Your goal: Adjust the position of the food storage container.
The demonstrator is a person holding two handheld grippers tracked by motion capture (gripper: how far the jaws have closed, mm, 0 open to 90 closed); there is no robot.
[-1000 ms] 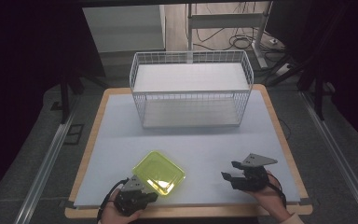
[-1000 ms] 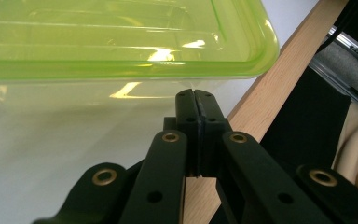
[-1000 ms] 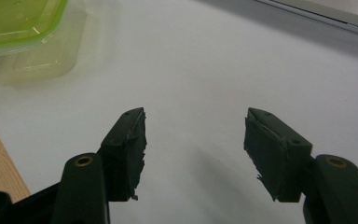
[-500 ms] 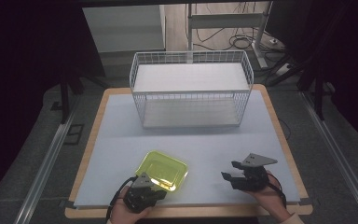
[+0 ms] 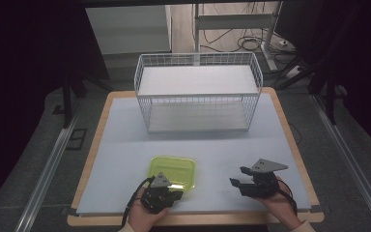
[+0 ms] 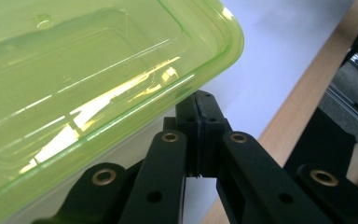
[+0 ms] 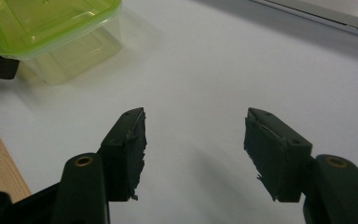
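A translucent lime-green lidded container (image 5: 171, 171) sits on the white mat near the front edge; it also appears large in the left gripper view (image 6: 98, 70) and at the top left of the right gripper view (image 7: 42, 23). My left gripper (image 5: 170, 187) is shut, its closed tips (image 6: 198, 105) tucked under the lid's rim at the near side. I cannot tell whether they pinch the rim. My right gripper (image 5: 238, 177) rests to the right of the container and apart from it, open (image 7: 196, 140), with bare mat between its jaws.
A white wire basket (image 5: 198, 96) with a shelf stands at the back middle of the table. The white mat (image 5: 125, 145) covers a wooden tabletop whose edge (image 5: 193, 220) runs just behind my hands. Dark floor and metal rails lie on both sides.
My left gripper has shifted to the right, and the green container has moved right with it and turned from askew to square with the table. The right gripper has stayed put.
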